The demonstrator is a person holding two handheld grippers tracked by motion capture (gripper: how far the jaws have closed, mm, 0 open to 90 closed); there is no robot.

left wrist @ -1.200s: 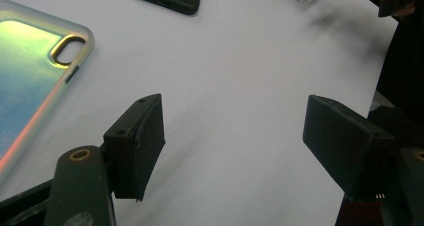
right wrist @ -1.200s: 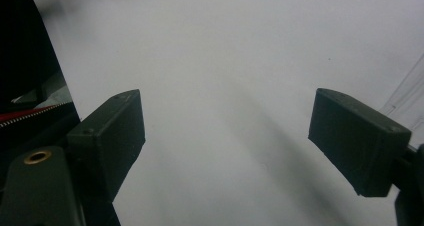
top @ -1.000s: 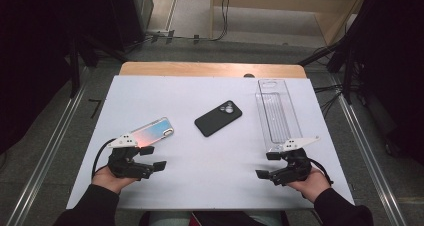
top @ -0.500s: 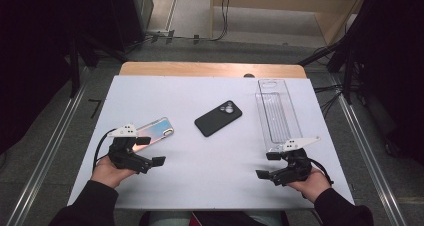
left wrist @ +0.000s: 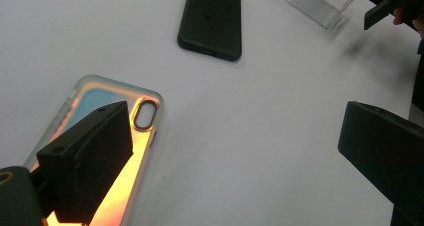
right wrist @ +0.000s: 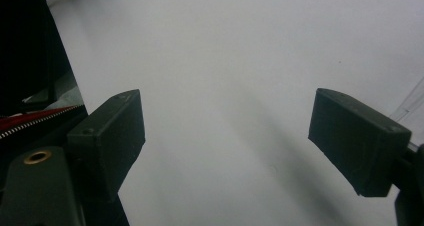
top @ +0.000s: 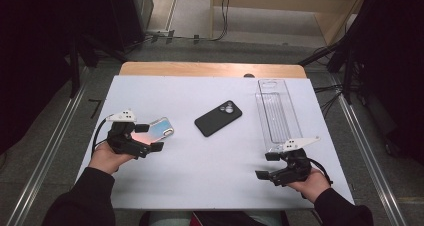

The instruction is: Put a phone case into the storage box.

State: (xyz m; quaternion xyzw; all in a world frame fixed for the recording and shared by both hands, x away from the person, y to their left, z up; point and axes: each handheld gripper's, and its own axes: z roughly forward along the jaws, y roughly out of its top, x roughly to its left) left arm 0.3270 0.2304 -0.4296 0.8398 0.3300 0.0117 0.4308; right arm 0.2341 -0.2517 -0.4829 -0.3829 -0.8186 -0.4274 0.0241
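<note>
Left hand-held gripper (top: pixel 148 137) sits over the iridescent phone case (top: pixel 159 129), jaws spread wide and just been opening; one jaw hangs over the case in the left gripper view, nothing pinched. Case (left wrist: pixel 107 136) lies flat on the white bench (top: pixel 200 166), left of the black phone (top: pixel 218 118). Right hand-held gripper (top: pixel 266 165) released too, jaws apart over bare bench, just beside the near end of the clear plastic tray (top: pixel 277 111).

High view looks down — claw views skim the table (top: pixel 200 176)
</note>
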